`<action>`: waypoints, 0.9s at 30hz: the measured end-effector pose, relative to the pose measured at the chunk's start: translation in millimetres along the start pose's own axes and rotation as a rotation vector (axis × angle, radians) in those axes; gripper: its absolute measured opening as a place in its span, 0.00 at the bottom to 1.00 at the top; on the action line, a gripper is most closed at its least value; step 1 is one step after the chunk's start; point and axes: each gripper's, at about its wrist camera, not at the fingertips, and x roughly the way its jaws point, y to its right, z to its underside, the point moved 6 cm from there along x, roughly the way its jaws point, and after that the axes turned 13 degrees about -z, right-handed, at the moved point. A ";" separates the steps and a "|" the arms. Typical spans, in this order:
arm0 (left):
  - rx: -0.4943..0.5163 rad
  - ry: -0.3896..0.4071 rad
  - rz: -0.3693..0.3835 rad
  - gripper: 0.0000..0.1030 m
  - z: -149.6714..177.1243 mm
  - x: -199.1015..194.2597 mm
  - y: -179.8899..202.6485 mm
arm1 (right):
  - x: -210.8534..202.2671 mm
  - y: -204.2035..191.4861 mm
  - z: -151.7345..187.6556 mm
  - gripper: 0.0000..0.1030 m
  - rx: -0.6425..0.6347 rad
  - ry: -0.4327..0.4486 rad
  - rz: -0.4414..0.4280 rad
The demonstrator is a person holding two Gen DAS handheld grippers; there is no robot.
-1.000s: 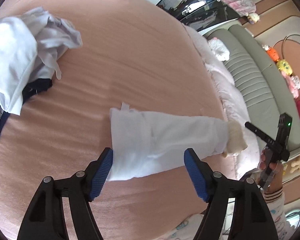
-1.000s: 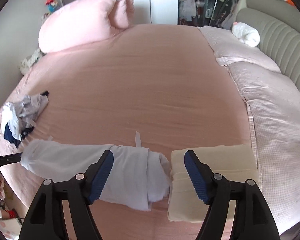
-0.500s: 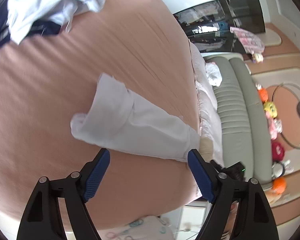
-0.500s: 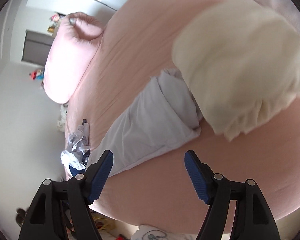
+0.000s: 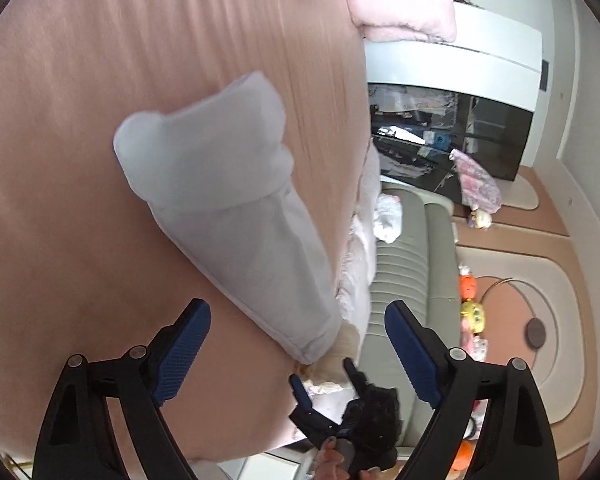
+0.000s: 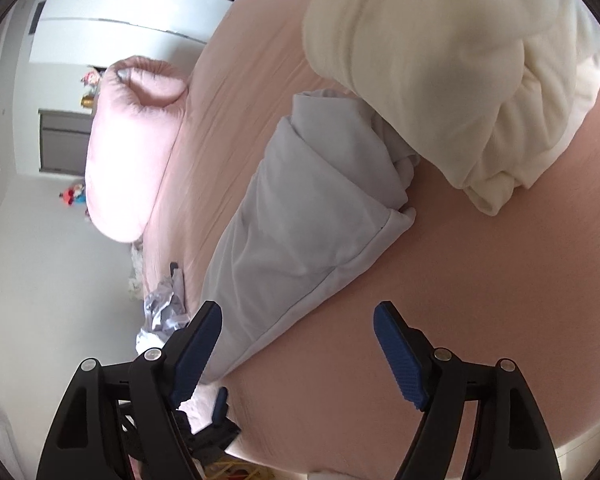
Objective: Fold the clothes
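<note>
A long folded white garment (image 5: 236,216) lies on the pink bed (image 5: 60,160); it also shows in the right wrist view (image 6: 300,232). A folded cream garment (image 6: 440,72) lies at its far end, seen small in the left wrist view (image 5: 340,360). My left gripper (image 5: 296,352) is open and empty, above the garment's near end. My right gripper (image 6: 296,348) is open and empty, over the garment's other end. The right gripper also shows in the left wrist view (image 5: 324,384).
A heap of unfolded white and dark clothes (image 6: 164,308) lies at the bed's edge. A pink pillow (image 6: 128,152) lies at the head of the bed. A green sofa (image 5: 412,264) with soft toys and a white wardrobe (image 5: 460,64) stand beside the bed.
Both grippers have tilted and rolled sideways and drawn back toward the bed's edge. They stay open. The folded garments have not moved.
</note>
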 end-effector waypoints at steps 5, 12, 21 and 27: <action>-0.007 0.028 0.007 0.87 -7.9 5.5 -2.6 | 13.4 10.2 -4.0 0.76 0.046 0.017 -0.007; -0.056 0.048 0.014 0.87 -17.1 19.1 -0.3 | 19.5 19.6 -13.5 0.83 0.120 0.137 -0.112; -0.100 0.078 -0.015 0.87 -25.8 25.3 3.4 | 26.8 17.7 -27.2 0.93 0.139 0.217 -0.115; -0.138 0.102 -0.038 0.87 -27.8 26.2 1.3 | 28.7 14.7 -32.2 0.96 0.118 0.276 -0.093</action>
